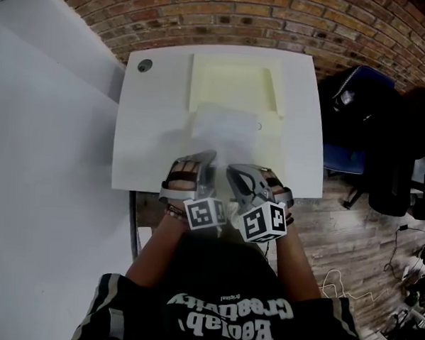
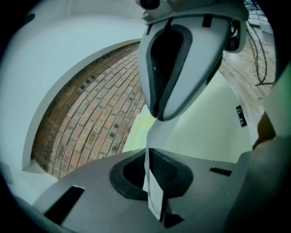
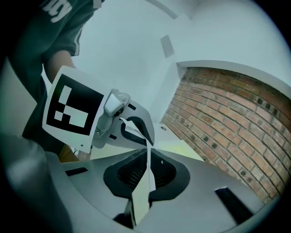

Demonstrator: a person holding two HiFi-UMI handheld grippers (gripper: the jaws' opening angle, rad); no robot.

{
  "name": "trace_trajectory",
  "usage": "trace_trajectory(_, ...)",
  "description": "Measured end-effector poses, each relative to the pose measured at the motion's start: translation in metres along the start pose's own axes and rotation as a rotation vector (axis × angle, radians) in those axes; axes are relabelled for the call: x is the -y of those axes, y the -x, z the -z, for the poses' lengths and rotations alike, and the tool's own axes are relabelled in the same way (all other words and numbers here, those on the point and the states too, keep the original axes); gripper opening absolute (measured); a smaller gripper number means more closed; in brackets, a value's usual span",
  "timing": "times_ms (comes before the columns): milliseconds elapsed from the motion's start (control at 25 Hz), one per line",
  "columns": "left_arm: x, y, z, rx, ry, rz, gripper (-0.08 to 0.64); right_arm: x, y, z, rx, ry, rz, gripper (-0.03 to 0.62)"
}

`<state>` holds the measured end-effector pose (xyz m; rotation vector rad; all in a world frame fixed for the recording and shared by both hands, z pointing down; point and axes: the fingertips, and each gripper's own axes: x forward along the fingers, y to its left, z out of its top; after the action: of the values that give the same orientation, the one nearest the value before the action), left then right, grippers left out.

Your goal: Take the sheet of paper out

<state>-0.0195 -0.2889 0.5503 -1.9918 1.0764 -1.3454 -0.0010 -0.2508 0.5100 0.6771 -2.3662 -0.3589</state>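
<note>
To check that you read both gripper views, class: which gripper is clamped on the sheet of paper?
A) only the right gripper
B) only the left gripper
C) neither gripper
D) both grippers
D: the left gripper and the right gripper each show in their own view with jaws closed on an edge of the sheet of paper.
</note>
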Motion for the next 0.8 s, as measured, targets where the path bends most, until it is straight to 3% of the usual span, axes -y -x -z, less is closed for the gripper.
trace_trajectory(120, -0.008, 0.000, 0.009, -0.003, 0.036, 0.004, 0.002, 0.011, -0.002, -0.008, 0.031, -0.055, 0.055, 0.063)
trace_trajectory(240, -0.021, 0.002, 0.016, 0.014, 0.074, 0.000, 0.002, 0.030, 0.002, -0.018, 0.070, -0.129, 0.138, 0.083)
trace_trajectory(400, -0.045, 0.005, 0.023, 0.057, 0.140, 0.001, 0.002, 0.070, 0.020, -0.038, 0.142, -0.274, 0.342, 0.098)
trace_trajectory(480, -0.058, 0.010, 0.027, 0.079, 0.185, -0.005, 0.002, 0.089, 0.036, -0.052, 0.208, -0.376, 0.457, 0.085)
trace_trajectory(560, -0.070, 0.017, 0.030, 0.104, 0.229, -0.011, 0.002, 0.104, 0.055, -0.063, 0.260, -0.447, 0.562, 0.032)
trace_trajectory(600, -0.076, 0.020, 0.030, 0.118, 0.250, -0.013, 0.002, 0.109, 0.064, -0.068, 0.285, -0.458, 0.600, -0.003)
trace_trajectory(800, -0.105, 0.030, 0.031, 0.156, 0.346, -0.029, 0.002, 0.118, 0.088, -0.084, 0.369, -0.449, 0.681, -0.006)
